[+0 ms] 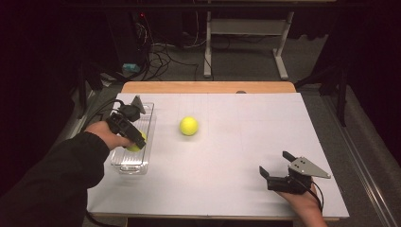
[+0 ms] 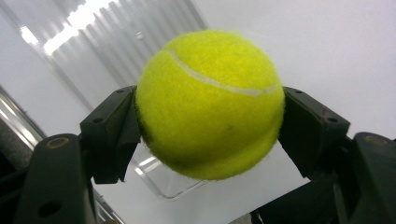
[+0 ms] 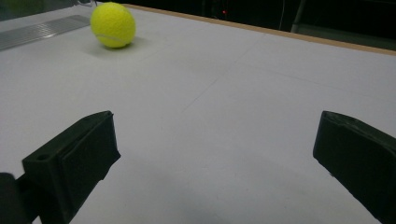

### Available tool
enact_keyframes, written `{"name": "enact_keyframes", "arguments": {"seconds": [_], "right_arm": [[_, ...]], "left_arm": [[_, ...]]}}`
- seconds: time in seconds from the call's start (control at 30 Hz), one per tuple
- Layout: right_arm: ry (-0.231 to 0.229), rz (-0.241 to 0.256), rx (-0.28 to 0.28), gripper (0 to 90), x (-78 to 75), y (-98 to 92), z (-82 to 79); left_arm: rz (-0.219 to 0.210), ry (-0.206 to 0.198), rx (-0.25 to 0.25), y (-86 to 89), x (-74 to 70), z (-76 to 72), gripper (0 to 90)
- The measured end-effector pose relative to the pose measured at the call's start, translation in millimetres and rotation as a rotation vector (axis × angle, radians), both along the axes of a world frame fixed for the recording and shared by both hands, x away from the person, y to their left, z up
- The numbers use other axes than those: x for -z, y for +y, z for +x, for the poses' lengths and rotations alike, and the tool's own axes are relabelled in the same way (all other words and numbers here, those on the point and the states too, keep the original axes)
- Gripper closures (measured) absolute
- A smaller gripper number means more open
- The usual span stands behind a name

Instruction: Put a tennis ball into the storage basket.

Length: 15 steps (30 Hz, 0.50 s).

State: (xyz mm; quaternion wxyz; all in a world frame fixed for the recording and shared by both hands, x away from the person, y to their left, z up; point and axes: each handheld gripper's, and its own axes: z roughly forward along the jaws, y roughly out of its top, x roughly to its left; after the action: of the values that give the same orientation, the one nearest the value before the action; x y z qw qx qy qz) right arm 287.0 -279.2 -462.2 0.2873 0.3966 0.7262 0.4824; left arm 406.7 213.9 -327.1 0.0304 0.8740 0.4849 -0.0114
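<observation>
My left gripper (image 1: pixel 139 140) is shut on a yellow tennis ball (image 2: pixel 210 105), held over a clear plastic tray (image 1: pixel 134 163) at the table's left side. In the high view that held tennis ball (image 1: pixel 135 145) peeks out below the jaws. A second tennis ball (image 1: pixel 188 126) lies loose on the white table, right of the tray; the right gripper view has that second ball (image 3: pixel 113 24) far ahead at upper left. My right gripper (image 1: pixel 275 164) rests near the front right of the table, open, with nothing between its jaws (image 3: pixel 215 154).
The white tabletop (image 1: pixel 246 137) has a wooden strip along its far edge (image 1: pixel 208 87). Beyond it stand a desk frame (image 1: pixel 246 42) and tangled cables (image 1: pixel 161 56) on the floor. A ridged clear tray part (image 3: pixel 42 30) lies left of the loose ball.
</observation>
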Motion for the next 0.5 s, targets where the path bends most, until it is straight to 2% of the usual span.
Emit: {"name": "enact_keyframes", "arguments": {"seconds": [0.1, 0.27, 0.33, 0.37, 0.5], "right_arm": [[0.003, -0.002, -0.004, 0.0, 0.4, 0.7, 0.2], [0.002, -0.002, -0.005, 0.0, 0.5, 0.6, 0.4], [0.002, -0.003, -0.006, 0.0, 0.5, 0.7, 0.4], [0.002, -0.002, -0.008, 0.0, 0.5, 0.9, 0.4], [0.002, -0.003, -0.01, 0.0, 0.4, 1.5, 0.5]], "left_arm": [[0.008, 0.0, -0.029, 9.4, -0.8, 6.1, 26.8], [0.011, 0.001, -0.049, 14.1, -0.1, 12.6, 26.8], [0.017, 0.006, -0.053, 14.6, 0.3, 16.2, 26.9], [0.022, -0.008, -0.057, 13.5, 1.0, 19.4, 26.9], [0.026, 0.005, -0.065, 11.0, 4.6, 28.8, 27.1]]}}
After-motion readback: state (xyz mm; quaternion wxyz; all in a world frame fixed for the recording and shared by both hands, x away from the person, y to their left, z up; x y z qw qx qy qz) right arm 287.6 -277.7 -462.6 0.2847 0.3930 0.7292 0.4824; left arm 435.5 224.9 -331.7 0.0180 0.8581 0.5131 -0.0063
